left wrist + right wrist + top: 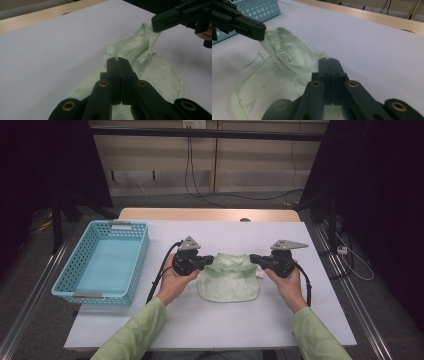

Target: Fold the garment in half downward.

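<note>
**Pale green garment, pinched at two corners**

Garment (228, 279): soft cotton, faint print, stitched hem, rounded lower edge; lies mid-counter (210, 320), right of the basket (102, 261). Left gripper (211, 261) and right gripper (253, 257): black fingers pressed together, each pinching an upper corner. Basket: blue perforated plastic, rectangular. Bare white counter on every side of the garment.

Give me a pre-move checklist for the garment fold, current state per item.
1. Left claw shut on the pale green garment, at its left top corner: ok.
2. Right claw shut on the right top corner: ok.
3. Top edge lifted evenly between both claws: cannot tell.
4. Lower part lying flat on the white table: ok.
5. Blue basket apart from the garment: ok.
6. White label free of the claws: ok.
</note>
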